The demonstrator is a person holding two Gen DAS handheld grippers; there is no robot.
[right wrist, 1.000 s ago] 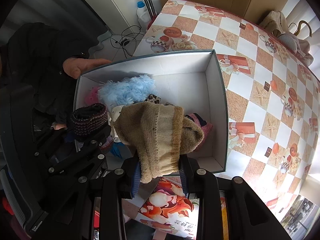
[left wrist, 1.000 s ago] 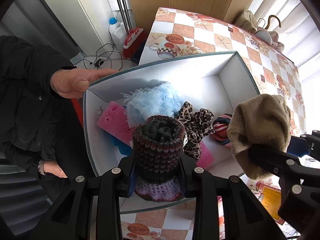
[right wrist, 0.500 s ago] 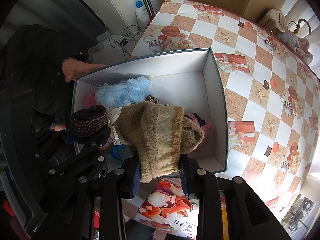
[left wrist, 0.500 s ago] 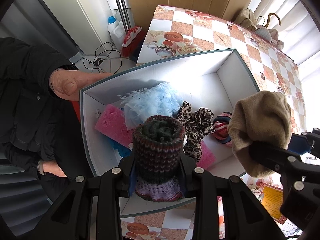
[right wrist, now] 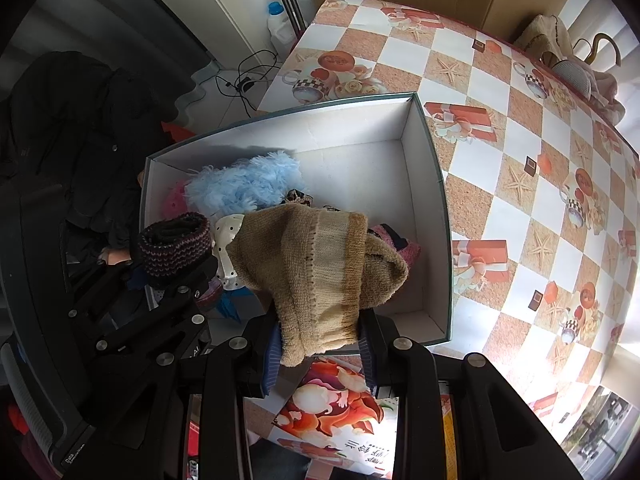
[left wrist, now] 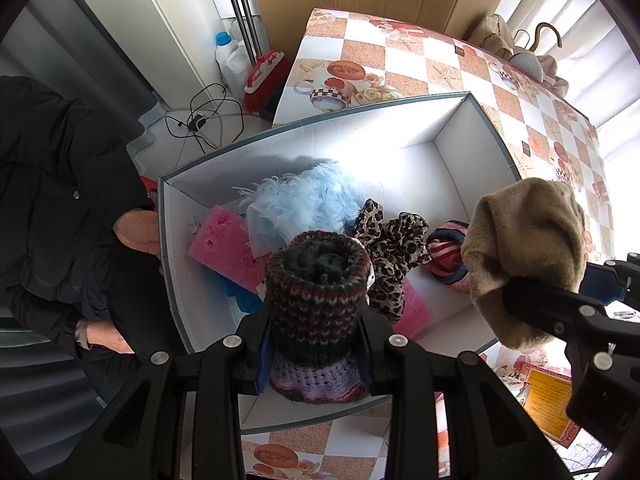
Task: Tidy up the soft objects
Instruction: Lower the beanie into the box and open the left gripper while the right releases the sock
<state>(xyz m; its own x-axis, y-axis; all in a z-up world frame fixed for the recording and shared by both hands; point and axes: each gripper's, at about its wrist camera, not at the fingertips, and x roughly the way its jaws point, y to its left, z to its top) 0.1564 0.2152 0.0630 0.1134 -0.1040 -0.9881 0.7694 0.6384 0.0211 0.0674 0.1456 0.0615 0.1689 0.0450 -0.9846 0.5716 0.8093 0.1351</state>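
Observation:
My left gripper (left wrist: 316, 344) is shut on a dark striped knit piece (left wrist: 316, 296) with a purple edge, held over the near left part of a white box (left wrist: 452, 136). My right gripper (right wrist: 318, 344) is shut on a tan knit sock (right wrist: 320, 272), held over the box's near edge (right wrist: 436, 336); the sock also shows in the left wrist view (left wrist: 524, 248). In the box lie a fluffy light-blue item (left wrist: 304, 208), a pink sponge (left wrist: 220, 244), a leopard-print scrunchie (left wrist: 388, 240) and a red striped item (left wrist: 446, 248).
The box stands on a checkered tablecloth (right wrist: 520, 160) near the table's left edge. A person in black (left wrist: 60, 200) stands left of the box, hand (left wrist: 136, 232) at its wall. A printed booklet (right wrist: 340, 408) lies near me. Broom and bottles (left wrist: 256, 60) stand on the floor.
The person's hand has dropped from the box's far left corner down to its left wall. Both grippers have kept their hold and shifted slightly; the box appears a little lower in view.

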